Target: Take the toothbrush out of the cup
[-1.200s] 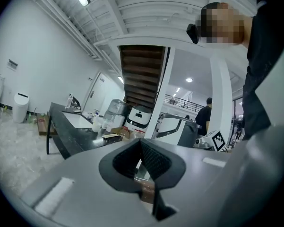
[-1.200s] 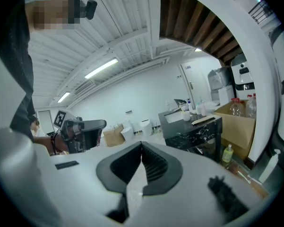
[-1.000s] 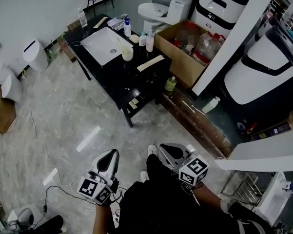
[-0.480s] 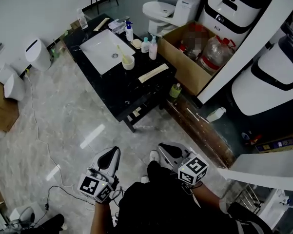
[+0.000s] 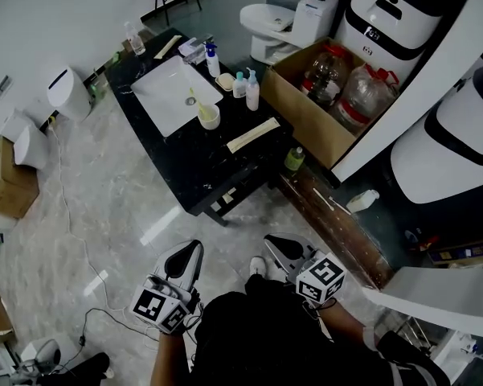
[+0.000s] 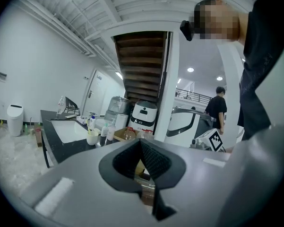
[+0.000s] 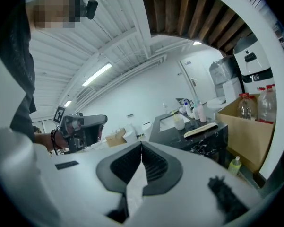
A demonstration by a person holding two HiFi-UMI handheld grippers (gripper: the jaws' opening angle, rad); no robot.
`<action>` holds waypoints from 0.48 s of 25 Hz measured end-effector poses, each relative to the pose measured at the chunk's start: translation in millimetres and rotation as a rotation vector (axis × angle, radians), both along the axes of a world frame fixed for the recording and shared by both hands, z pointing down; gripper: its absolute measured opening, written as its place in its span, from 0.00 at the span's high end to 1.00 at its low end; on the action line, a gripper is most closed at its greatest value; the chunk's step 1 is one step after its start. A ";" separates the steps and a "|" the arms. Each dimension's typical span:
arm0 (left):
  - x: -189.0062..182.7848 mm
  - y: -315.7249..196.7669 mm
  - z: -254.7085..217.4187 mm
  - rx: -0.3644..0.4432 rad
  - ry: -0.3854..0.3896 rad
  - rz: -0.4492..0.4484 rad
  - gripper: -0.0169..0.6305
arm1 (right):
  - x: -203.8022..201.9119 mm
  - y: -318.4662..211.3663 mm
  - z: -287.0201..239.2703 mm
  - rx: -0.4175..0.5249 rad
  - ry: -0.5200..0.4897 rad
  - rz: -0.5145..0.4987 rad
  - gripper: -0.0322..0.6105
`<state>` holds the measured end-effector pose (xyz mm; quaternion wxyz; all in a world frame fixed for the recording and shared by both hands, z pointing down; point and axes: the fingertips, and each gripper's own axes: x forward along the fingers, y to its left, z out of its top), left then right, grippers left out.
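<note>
A pale cup [image 5: 210,117] stands on the black counter [image 5: 194,163] just right of the white sink [image 5: 175,93], and a yellow toothbrush [image 5: 201,106] leans in it. Both grippers are held low near the person's body, far from the counter. The left gripper [image 5: 194,248] is shut with nothing between its jaws, and so is the right gripper [image 5: 271,241]. The left gripper view shows the cup [image 6: 92,137] small and distant at left. In the right gripper view the cup [image 7: 179,122] and toothbrush [image 7: 175,114] are far ahead, with the left gripper [image 7: 83,126] at left.
Several bottles [image 5: 250,92] stand behind the cup and a long pale packet [image 5: 253,134] lies beside it. An open cardboard box [image 5: 307,104] with big jugs flanks the counter's right end. A toilet [image 5: 268,18], a green bottle [image 5: 294,158] and floor cables [image 5: 74,252] are nearby.
The counter with the cup has slid down and right in the head view, so the person has come a little nearer. Both grippers stay shut and low.
</note>
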<state>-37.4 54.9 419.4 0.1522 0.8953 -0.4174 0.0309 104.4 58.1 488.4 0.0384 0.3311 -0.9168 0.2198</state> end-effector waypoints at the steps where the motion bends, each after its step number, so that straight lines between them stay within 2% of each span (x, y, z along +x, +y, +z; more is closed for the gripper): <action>1: 0.8 -2.8 0.1 0.000 -0.001 -0.006 0.96 | 1.8 -4.4 1.2 0.000 0.006 -0.003 0.93; 12: -3.5 -15.3 -4.5 0.011 -0.026 -0.037 0.96 | -2.2 -21.0 -8.3 0.012 -0.025 -0.040 0.93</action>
